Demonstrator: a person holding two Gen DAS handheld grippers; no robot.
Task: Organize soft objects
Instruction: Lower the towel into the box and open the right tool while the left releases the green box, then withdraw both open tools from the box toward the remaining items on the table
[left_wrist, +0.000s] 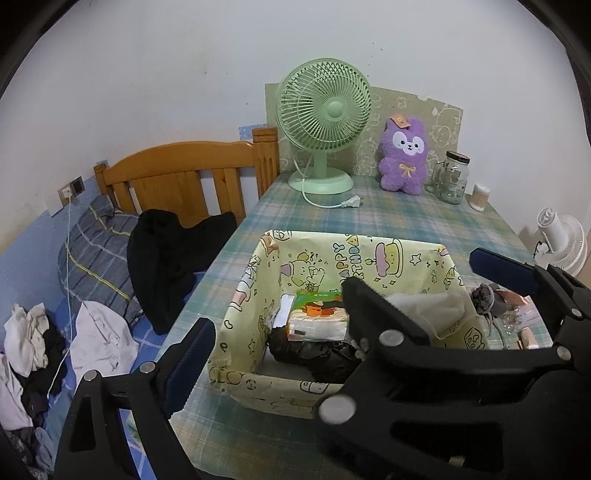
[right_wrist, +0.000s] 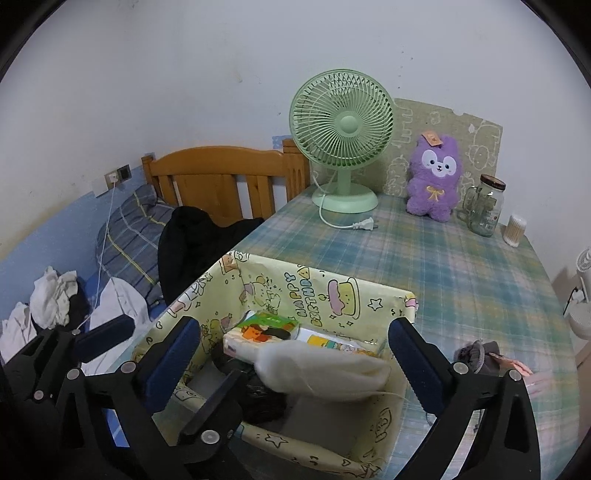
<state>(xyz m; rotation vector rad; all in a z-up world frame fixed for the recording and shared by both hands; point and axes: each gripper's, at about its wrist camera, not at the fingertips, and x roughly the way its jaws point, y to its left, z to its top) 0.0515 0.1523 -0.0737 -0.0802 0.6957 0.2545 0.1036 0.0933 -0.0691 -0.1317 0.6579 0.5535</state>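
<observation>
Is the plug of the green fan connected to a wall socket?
No. The fan's white plug lies loose on the plaid tablecloth, in front of the green fan, connected to nothing.

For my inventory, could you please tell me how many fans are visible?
2: a green fan at the table's far edge beside the purple plush, and a white fan beyond the table's right side.

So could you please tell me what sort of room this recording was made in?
Most likely a bedroom: a wooden bed headboard with a plaid pillow and loose clothes sits right beside a table that carries a green fan and a purple plush toy.
</observation>
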